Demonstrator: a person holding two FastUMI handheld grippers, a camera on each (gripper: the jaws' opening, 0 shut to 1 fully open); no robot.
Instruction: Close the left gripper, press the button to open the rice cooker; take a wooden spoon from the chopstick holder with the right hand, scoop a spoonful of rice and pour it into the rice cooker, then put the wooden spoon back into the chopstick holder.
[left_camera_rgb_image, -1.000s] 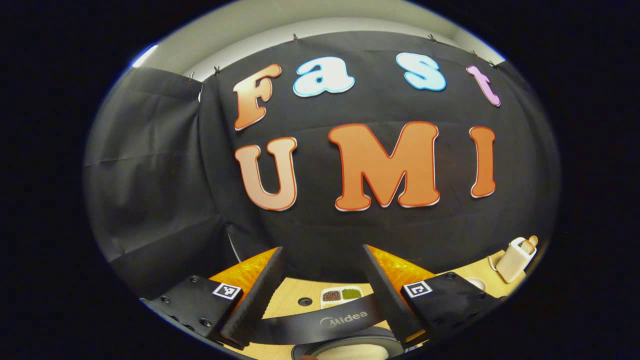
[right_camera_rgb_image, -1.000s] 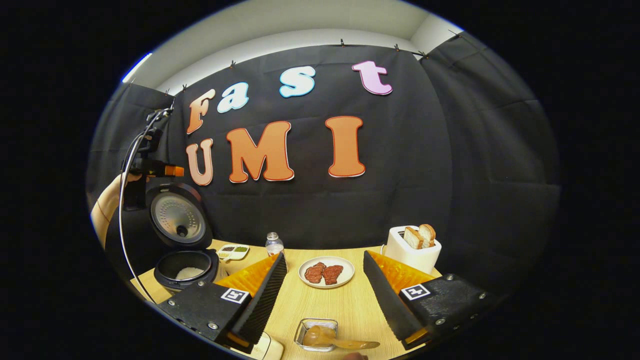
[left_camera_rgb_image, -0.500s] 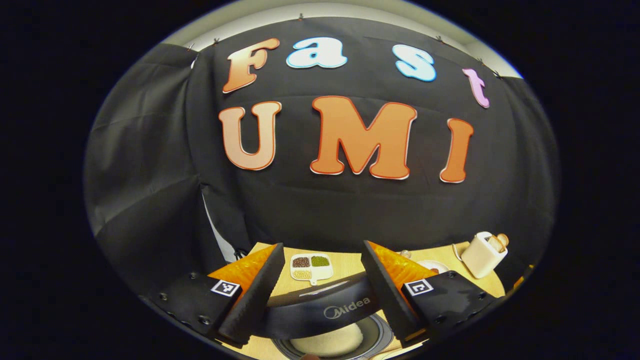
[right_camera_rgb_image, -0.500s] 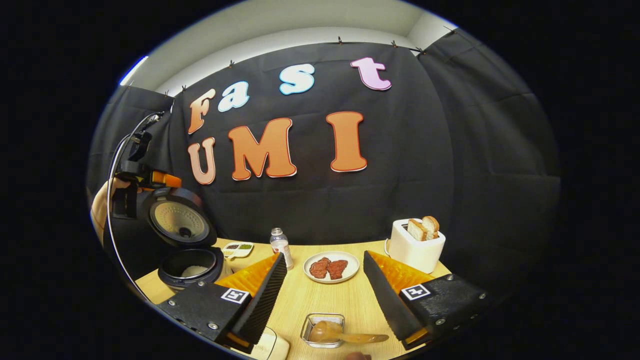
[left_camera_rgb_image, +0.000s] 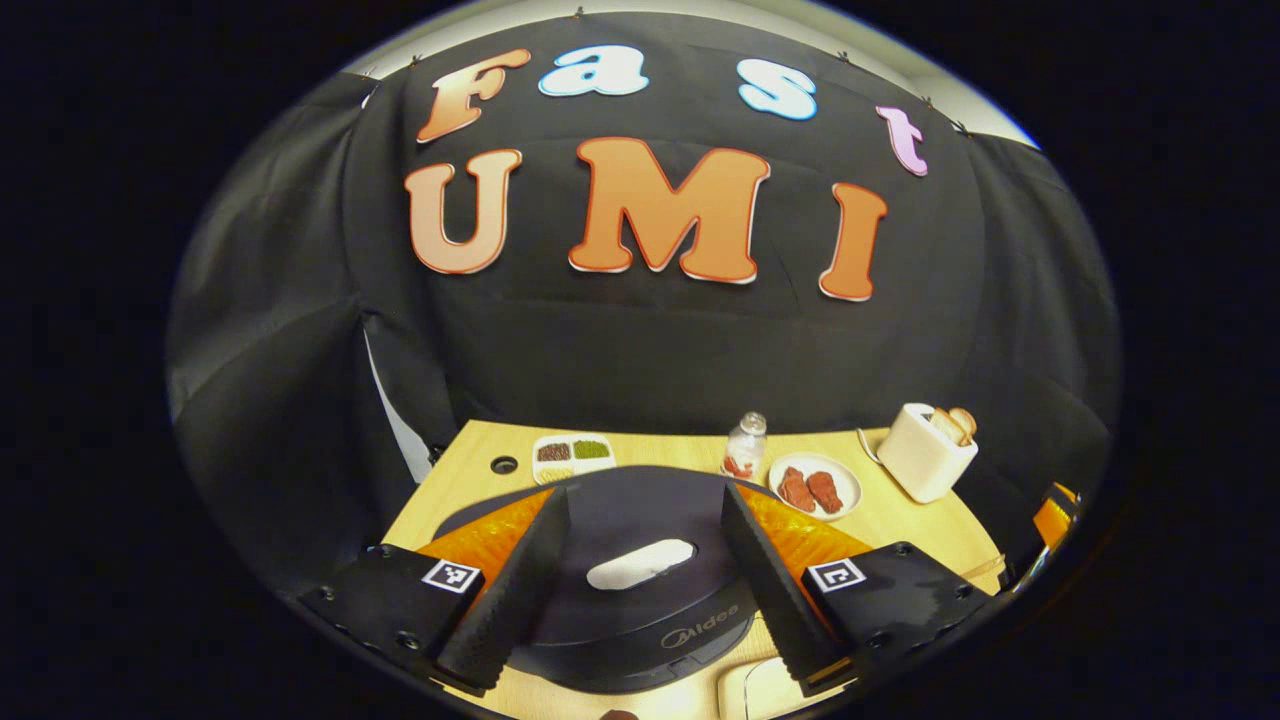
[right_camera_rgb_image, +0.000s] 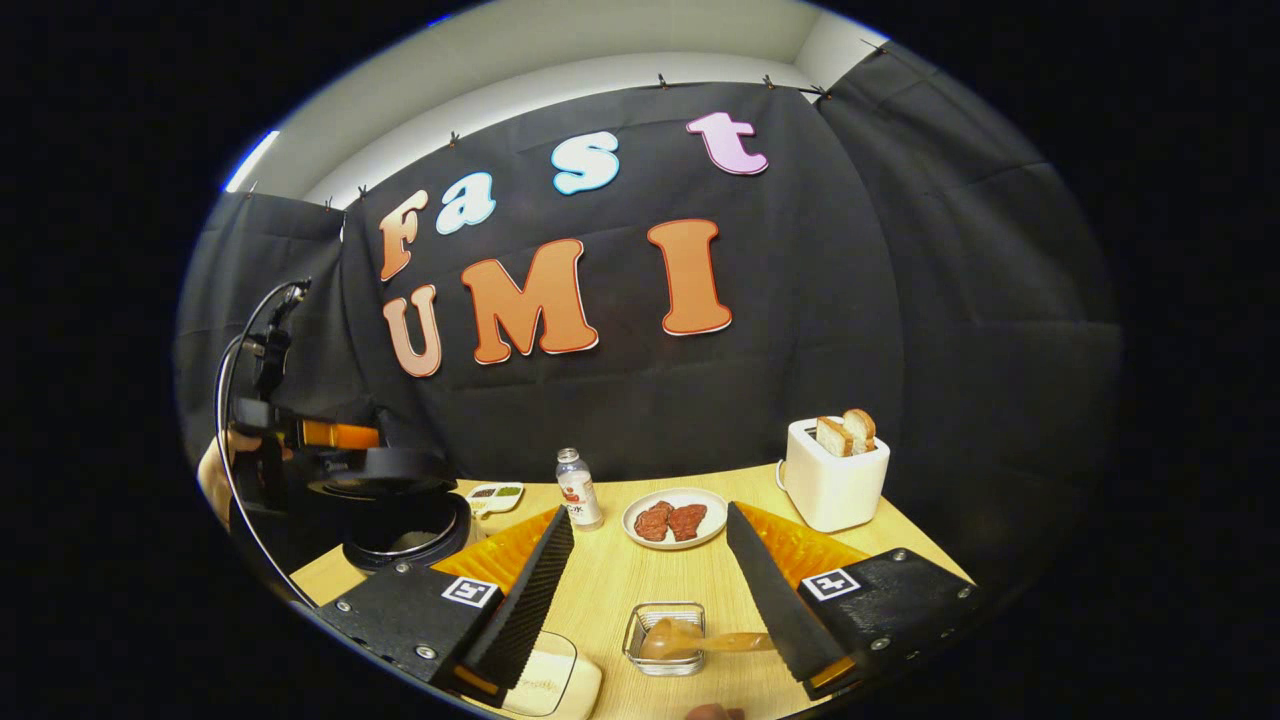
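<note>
We hold the left gripper (left_camera_rgb_image: 640, 575) low in the left gripper view, its fingers spread wide with nothing between them, and the dark lid of the rice cooker (left_camera_rgb_image: 640, 590) lies just beyond and under them, filling the lower middle of the frame. A pale oblong patch sits on the lid's top between the two fingers. Whether the fingers touch the lid we cannot tell. Behind the cooker, toward the middle of the frame, the wooden surface (left_camera_rgb_image: 470, 470) carries a small divided dish (left_camera_rgb_image: 572, 455) of grains, a little bottle (left_camera_rgb_image: 745, 445), a plate of meat (left_camera_rgb_image: 815, 487) and, to the right, a white toaster (left_camera_rgb_image: 928, 450) with bread.

In the right gripper view our right gripper (right_camera_rgb_image: 645, 600) sits at the bottom centre, its fingers also parted and empty. Between them, near the bottom edge, a clear square container (right_camera_rgb_image: 662, 640) rests on the surface with the wooden spoon (right_camera_rgb_image: 700, 638) lying in it, the handle running right toward the right finger. At the left of this frame the rice cooker (right_camera_rgb_image: 405, 510) shows with its lid hanging nearly flat above the pot, a gap open between them, and the left gripper (right_camera_rgb_image: 330, 435) against the lid's top, held by a hand (right_camera_rgb_image: 215, 475). A pale rounded object (right_camera_rgb_image: 545, 685) lies at the lower left, beside the left finger.
</note>
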